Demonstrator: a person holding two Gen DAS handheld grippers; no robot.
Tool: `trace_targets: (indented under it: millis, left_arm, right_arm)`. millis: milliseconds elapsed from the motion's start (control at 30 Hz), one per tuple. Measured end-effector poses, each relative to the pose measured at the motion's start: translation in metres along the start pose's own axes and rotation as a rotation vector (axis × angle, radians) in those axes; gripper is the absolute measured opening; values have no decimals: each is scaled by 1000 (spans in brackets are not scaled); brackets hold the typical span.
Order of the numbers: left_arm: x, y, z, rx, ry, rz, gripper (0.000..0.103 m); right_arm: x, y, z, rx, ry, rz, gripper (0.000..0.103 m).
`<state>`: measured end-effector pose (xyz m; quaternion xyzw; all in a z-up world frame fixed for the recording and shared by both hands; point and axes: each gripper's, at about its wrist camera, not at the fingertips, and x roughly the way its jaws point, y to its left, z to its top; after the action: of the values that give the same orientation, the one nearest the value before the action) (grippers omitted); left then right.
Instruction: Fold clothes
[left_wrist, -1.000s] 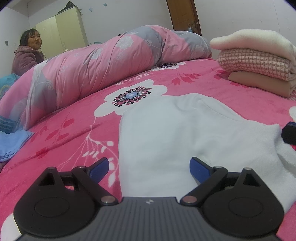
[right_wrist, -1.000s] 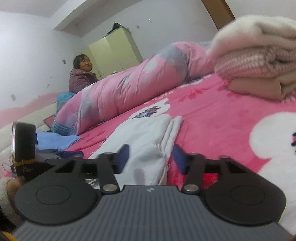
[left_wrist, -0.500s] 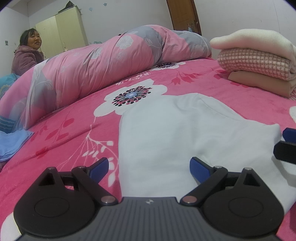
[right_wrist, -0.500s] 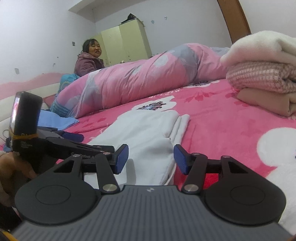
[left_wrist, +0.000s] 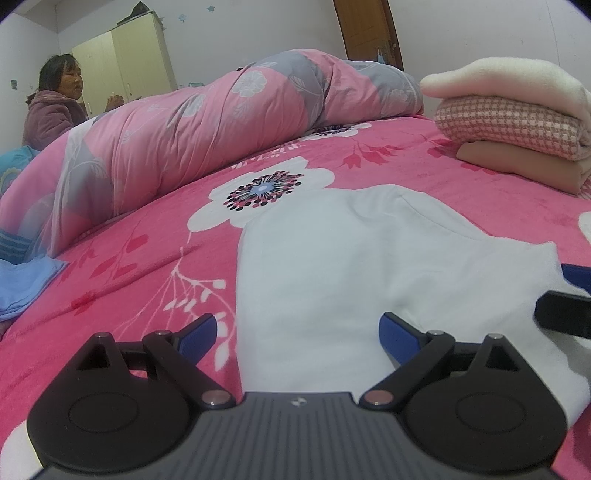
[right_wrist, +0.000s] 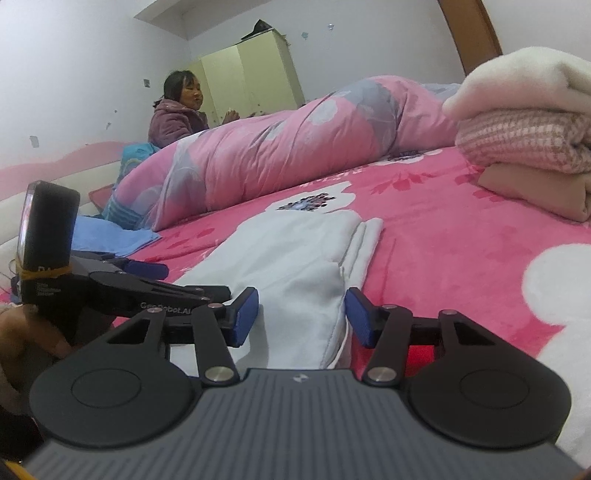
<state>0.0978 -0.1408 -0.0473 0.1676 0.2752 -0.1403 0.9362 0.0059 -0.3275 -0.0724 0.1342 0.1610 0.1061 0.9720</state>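
A white garment (left_wrist: 351, 266) lies partly folded on the pink flowered bedspread (left_wrist: 147, 266). My left gripper (left_wrist: 297, 330) is open low over its near left edge, one blue finger off the cloth, the other over it. In the right wrist view the white garment (right_wrist: 295, 254) shows stacked folded layers along its right side. My right gripper (right_wrist: 301, 317) is open, its fingers straddling the near right corner of the cloth. The left gripper (right_wrist: 144, 271) is in view at the left, held by a hand. The right gripper's fingers (left_wrist: 561, 314) enter the left wrist view at the right edge.
A stack of three folded items (left_wrist: 517, 122) sits at the far right of the bed. A rolled pink and grey duvet (left_wrist: 221, 122) runs along the back. A light blue cloth (left_wrist: 22, 284) lies at the left. A person (left_wrist: 55, 103) sits beyond the duvet near a wardrobe.
The right gripper has come in lower and closer to the garment's near right corner and opened a little wider. The left gripper has barely moved.
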Motion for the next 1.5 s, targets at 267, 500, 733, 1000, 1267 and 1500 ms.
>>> trace_targets:
  millis: [267, 500, 733, 1000, 1267, 1500]
  left_arm:
    - [1, 0, -1, 0, 1, -1, 96]
    - [1, -1, -1, -3, 2, -1, 96]
    - [1, -1, -1, -10, 5, -5, 96]
    - [2, 1, -1, -17, 11, -17, 96]
    - [4, 4, -1, -40, 6, -41, 96]
    - [4, 8, -3, -69, 4, -68, 96]
  right_arm:
    - [2, 1, 0, 5, 13, 37, 32]
    - [1, -6, 0, 71, 12, 81, 17]
    - [7, -71, -10, 615, 53, 282, 7]
    - [2, -57, 0, 587, 129, 163, 12]
    - [2, -11, 22, 240, 111, 7, 47]
    - [15, 26, 37, -41, 112, -108, 36]
